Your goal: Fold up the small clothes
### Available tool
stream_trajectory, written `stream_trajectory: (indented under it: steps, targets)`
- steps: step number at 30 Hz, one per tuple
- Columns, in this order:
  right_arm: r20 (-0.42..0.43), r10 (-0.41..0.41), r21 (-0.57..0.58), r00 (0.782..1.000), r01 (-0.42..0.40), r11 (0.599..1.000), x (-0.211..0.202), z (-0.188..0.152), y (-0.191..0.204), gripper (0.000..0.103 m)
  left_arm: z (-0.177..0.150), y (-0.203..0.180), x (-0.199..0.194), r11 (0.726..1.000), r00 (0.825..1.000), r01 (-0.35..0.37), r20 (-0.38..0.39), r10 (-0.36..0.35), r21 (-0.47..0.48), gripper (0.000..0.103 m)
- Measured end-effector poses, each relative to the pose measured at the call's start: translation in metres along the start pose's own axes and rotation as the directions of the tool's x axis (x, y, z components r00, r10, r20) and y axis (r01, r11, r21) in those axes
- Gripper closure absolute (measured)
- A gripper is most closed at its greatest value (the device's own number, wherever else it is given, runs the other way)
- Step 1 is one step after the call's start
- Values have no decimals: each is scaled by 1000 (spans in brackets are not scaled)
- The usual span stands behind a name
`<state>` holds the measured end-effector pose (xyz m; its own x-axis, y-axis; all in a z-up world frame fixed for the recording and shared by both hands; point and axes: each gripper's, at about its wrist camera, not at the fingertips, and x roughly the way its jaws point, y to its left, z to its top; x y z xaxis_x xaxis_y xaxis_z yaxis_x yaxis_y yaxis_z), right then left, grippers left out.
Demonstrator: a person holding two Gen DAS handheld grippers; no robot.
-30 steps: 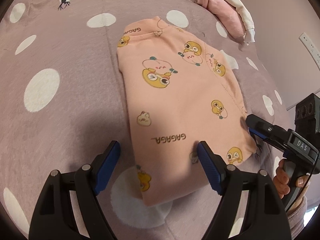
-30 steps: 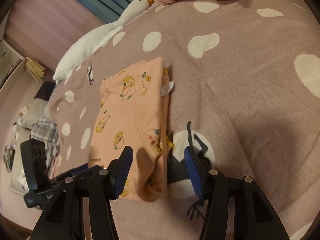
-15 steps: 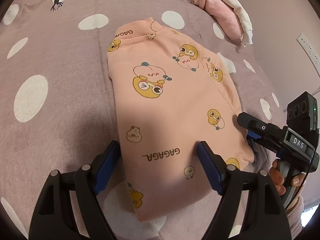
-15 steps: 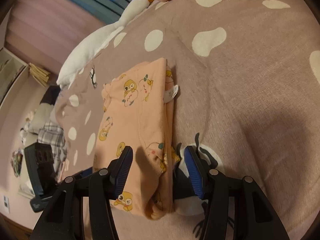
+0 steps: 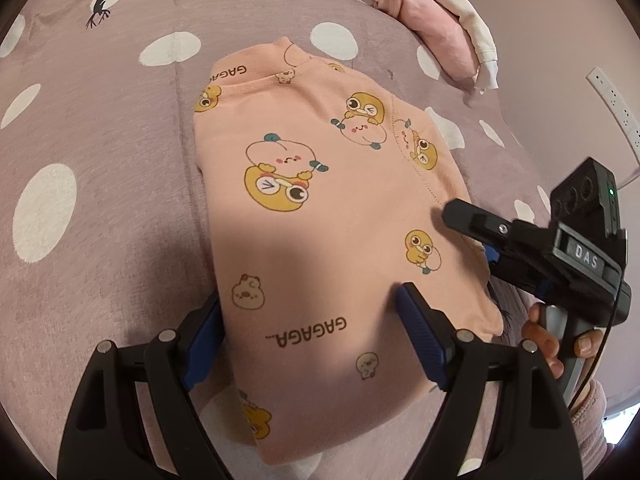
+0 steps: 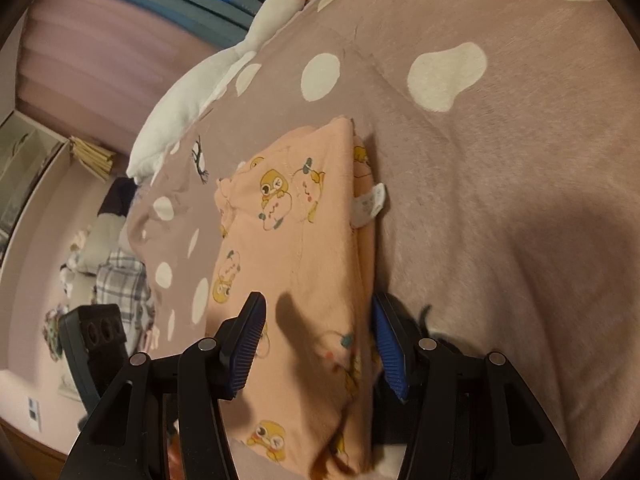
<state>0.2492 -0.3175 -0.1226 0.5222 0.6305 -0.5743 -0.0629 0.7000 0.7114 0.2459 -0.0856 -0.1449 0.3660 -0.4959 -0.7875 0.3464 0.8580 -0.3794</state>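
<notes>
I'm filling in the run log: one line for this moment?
stage: mid-fold | peach shirt: folded lengthwise on bed | left gripper: open astride hem | right gripper: open astride side edge

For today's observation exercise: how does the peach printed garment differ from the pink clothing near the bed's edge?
The peach garment is folded flat mid-bedspread; the pink clothing is bunched at the bed's edge. The peach one carries duck prints and lettering; the pink one looks plain. Both rest on the spotted bedspread.
</notes>
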Motion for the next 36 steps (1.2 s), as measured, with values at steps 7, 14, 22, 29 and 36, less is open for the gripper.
stream_trajectory:
  steps: [7, 14, 22, 29, 36]
  targets:
    - [-17, 36, 12, 999, -36, 999, 10, 12, -1, 49, 3, -2, 4, 1000, 1000, 12, 2, -12, 6, 19]
    - [-27, 35, -16, 999, -36, 999, 14, 15, 1, 49, 8, -3, 9, 1000, 1000, 24, 7, -24, 14, 19]
    - [-31, 20, -70, 999, -22, 997, 22, 19, 7, 49, 14, -5, 14, 999, 999, 38, 18, -38, 14, 19]
    - [-25, -6, -118, 1000, 3, 993, 29, 21, 15, 50, 18, -5, 17, 998, 998, 55, 21, -55, 13, 19]
    - [-11, -37, -129, 999, 36, 991, 30, 22, 13, 63, 17, -2, 15, 999, 999, 46, 23, -46, 9, 29]
